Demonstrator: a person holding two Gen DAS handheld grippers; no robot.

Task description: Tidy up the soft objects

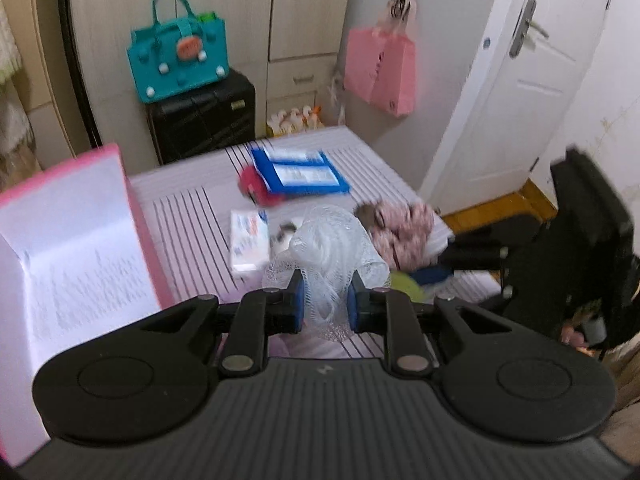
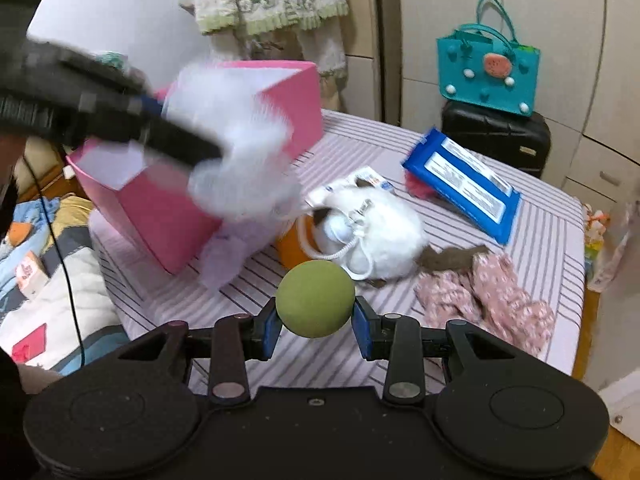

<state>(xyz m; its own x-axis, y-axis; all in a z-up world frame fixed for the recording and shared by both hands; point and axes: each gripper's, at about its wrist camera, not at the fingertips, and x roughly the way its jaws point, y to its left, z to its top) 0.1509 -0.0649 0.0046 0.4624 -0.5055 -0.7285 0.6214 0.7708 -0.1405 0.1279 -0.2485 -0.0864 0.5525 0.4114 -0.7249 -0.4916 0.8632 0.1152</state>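
Note:
My left gripper is shut on a white mesh cloth and holds it above the striped table, right of the open pink box. In the right wrist view the left gripper appears blurred with the white mesh cloth at the pink box. My right gripper is shut on a green ball above the table's near side. A white fluffy pouch and a pink floral cloth lie on the table.
A blue wipes pack lies on a red fluffy item. A small white tissue pack lies mid-table. A teal bag sits on a black suitcase. A pink bag hangs by the white door. Bedding lies left.

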